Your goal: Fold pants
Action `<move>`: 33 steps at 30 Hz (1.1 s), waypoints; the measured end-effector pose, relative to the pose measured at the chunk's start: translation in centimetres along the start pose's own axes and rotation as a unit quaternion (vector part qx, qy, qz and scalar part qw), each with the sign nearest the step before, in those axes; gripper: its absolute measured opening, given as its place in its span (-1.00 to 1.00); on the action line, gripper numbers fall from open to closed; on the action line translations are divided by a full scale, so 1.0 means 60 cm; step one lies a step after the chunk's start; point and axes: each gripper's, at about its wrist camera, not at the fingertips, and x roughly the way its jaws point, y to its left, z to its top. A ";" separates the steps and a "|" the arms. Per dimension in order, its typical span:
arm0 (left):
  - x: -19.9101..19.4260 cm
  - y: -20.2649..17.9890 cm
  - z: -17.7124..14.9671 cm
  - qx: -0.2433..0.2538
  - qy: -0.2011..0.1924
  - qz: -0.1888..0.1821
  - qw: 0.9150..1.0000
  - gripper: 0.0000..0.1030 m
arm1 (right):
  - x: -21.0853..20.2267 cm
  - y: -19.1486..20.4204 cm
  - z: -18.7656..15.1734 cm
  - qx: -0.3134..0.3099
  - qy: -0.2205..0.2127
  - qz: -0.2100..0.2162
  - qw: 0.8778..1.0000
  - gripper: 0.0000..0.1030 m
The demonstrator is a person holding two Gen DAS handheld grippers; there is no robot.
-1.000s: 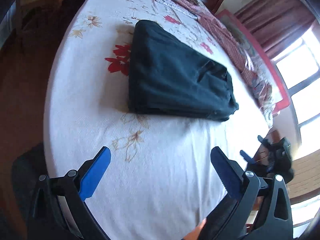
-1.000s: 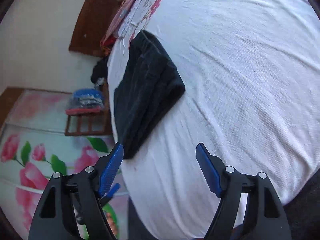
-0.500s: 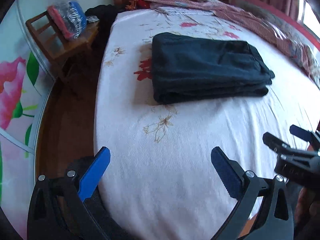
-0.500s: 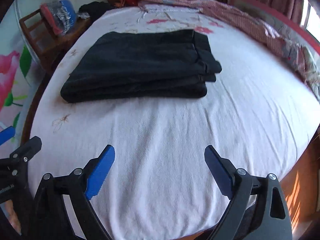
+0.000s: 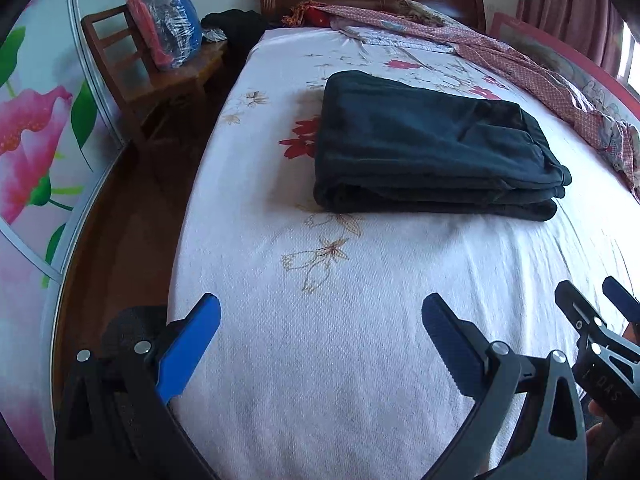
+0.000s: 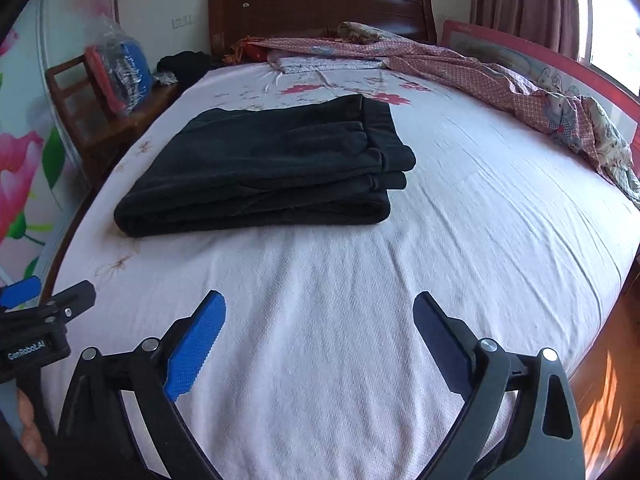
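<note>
Nearest, lower frame: left gripper (image 5: 320, 344) spread wide, nothing between the blue pads, bare bed sheet (image 5: 340, 380) beneath. Right gripper (image 6: 318, 334) likewise empty, jaws opening toward their widest, over plain sheet in the lower middle of its view. Each gripper visible at the edge of the other's view, side by side near the foot of the bed.

Mid-frame: pants (image 6: 260, 168) lying flat on the sheet, well apart from both grippers. Folded into a compact stack of several layers, edges roughly lined up, waistband end toward the right of frame.

Farther, upper frame: crumpled blanket (image 6: 460, 68) along the right side, headboard (image 6: 320, 4) behind, chair (image 5: 132, 68) with a plastic-wrapped bundle at upper left.

Judged: folding looks done; nothing gripped, at most slight tidying of layer edges left.
</note>
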 end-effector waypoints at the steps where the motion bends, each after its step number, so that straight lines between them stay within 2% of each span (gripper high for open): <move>1: -0.001 -0.002 -0.002 0.002 0.000 0.002 1.000 0.96 | -0.001 0.002 0.000 0.003 0.002 0.007 1.000 0.83; 4: -0.003 -0.004 -0.004 0.005 0.001 -0.001 1.000 0.96 | -0.005 0.015 -0.001 -0.014 0.002 0.002 1.000 0.83; 12: -0.011 -0.005 -0.002 0.007 -0.011 -0.006 1.000 0.96 | -0.029 0.014 0.007 -0.002 -0.018 0.010 1.000 0.83; 33: -0.005 0.000 -0.003 0.000 0.002 -0.012 1.000 0.96 | -0.029 0.006 0.005 0.020 -0.003 0.030 0.999 0.83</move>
